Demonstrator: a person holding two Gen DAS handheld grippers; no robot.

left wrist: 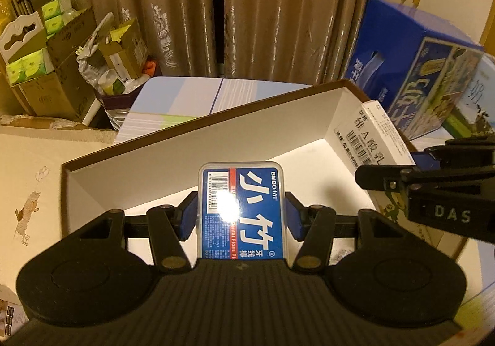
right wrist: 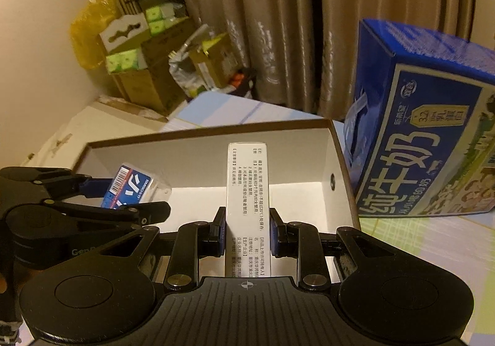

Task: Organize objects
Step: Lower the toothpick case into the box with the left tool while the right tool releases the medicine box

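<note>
Two grippers, two catches, both poised over the open box!

Left gripper has its blue fingers clamped on the flanks of the floss pick case, held above the white floor of the open box. Right gripper has its fingers pinched tight on the slim white medicine carton, also over the box. Big blue milk carton stands just beside the box, on the surface.

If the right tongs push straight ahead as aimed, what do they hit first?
Probably the far white wall of the open box, met first by the medicine carton that the right tongs hold; depth is uncertain.
</note>
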